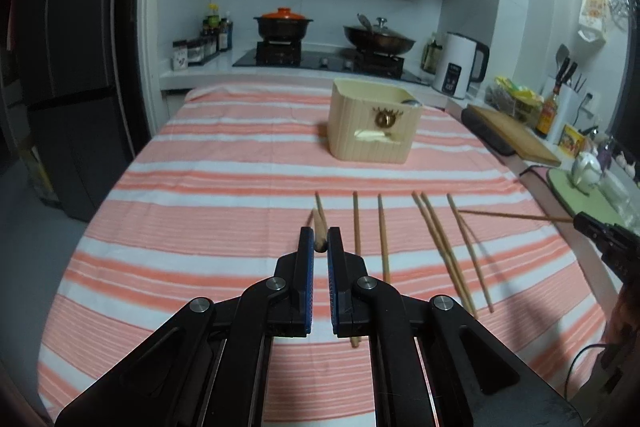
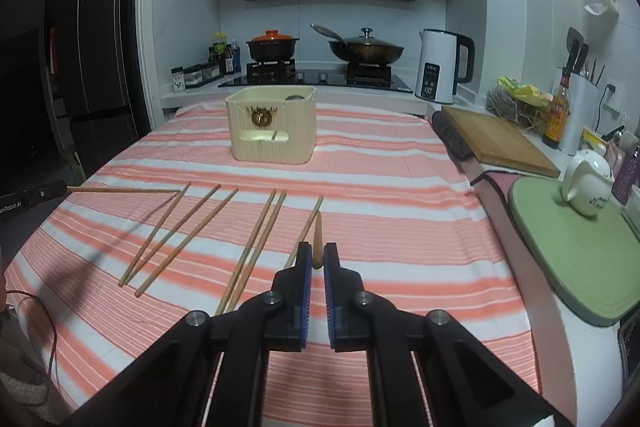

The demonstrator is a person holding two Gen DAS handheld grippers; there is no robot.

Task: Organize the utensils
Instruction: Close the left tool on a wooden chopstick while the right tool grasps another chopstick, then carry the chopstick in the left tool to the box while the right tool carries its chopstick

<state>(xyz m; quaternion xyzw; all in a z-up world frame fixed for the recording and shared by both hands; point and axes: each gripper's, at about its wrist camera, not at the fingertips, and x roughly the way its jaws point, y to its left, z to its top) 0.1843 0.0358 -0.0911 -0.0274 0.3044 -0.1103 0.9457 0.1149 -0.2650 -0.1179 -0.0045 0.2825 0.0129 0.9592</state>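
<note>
Two chopsticks are pinched, one [image 1: 319, 227] in my left hand-held gripper [image 1: 319, 247], one [image 2: 318, 241] in my right hand-held gripper [image 2: 317, 259]; I'd keep both level toward the cream holder [image 2: 272, 127] beyond the loose chopsticks [image 2: 256, 247].

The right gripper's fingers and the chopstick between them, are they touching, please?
Touching. The right wrist view shows the right gripper with both fingers pressed on the chopstick, which is lifted off the striped cloth.

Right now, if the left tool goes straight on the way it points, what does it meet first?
Probably the striped cloth, since the left tool, shut on a chopstick, points down at it. The chopstick tip would touch first. The cream box lies farther on and to the right; depth is unclear.
</note>
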